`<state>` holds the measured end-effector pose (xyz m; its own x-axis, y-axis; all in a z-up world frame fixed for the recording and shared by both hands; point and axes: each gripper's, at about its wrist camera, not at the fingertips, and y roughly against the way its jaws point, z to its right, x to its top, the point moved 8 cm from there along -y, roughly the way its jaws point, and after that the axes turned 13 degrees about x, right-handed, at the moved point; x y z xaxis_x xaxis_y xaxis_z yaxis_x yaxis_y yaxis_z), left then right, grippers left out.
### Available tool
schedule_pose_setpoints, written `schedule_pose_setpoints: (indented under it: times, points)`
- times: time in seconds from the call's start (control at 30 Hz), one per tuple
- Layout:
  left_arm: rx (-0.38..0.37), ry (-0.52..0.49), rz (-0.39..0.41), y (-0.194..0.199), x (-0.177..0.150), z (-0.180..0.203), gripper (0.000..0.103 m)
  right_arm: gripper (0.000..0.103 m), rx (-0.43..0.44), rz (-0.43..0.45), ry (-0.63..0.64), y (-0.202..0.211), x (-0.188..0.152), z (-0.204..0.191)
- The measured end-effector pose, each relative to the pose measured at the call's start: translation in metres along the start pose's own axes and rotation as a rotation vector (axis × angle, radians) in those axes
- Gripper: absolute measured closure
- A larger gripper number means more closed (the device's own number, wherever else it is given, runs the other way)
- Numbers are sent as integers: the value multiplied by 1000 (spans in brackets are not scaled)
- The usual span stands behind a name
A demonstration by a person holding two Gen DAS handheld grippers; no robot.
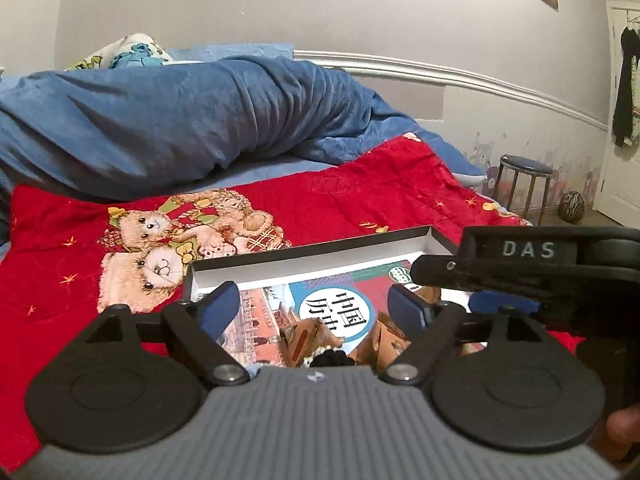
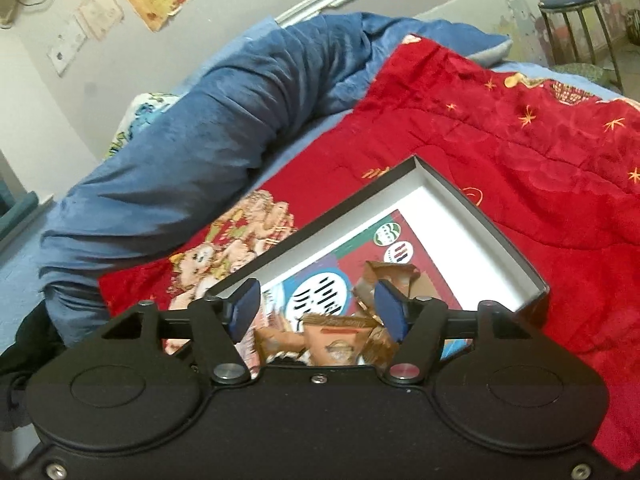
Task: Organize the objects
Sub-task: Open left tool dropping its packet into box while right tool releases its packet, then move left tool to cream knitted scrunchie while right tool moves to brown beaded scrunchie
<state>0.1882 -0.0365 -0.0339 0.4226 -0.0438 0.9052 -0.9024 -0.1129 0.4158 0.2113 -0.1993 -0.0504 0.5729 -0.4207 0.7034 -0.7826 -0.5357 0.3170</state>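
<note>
Box [image 1: 304,258] on red quilt [image 1: 340,192], book [image 1: 280,312] and brown packets [image 1: 384,336] inside. Blue duvet [image 1: 180,120] at 12 o'clock; stool [image 1: 522,178] at 2, by grey wall [image 1: 400,12]. Left gripper [image 1: 316,306] and right gripper [image 2: 318,306] spread wide, gripping nothing.

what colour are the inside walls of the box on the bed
White inside, with a dark outer rim. The box shows this best in the right wrist view.
</note>
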Motion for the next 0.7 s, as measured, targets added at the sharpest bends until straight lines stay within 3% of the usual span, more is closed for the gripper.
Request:
schedule_pose_setpoints:
  times: [0.13, 0.4, 0.7]
  points:
    - [0, 6, -5, 19, -3, -6, 14, 32, -3, 12, 21, 24, -8, -11]
    - [10, -3, 7, 55, -12, -25, 13, 30, -62, 0, 128, 70, -26, -32]
    - [119, 38, -188, 57, -50, -57, 13, 30, -87, -46, 103, 101, -60, -36]
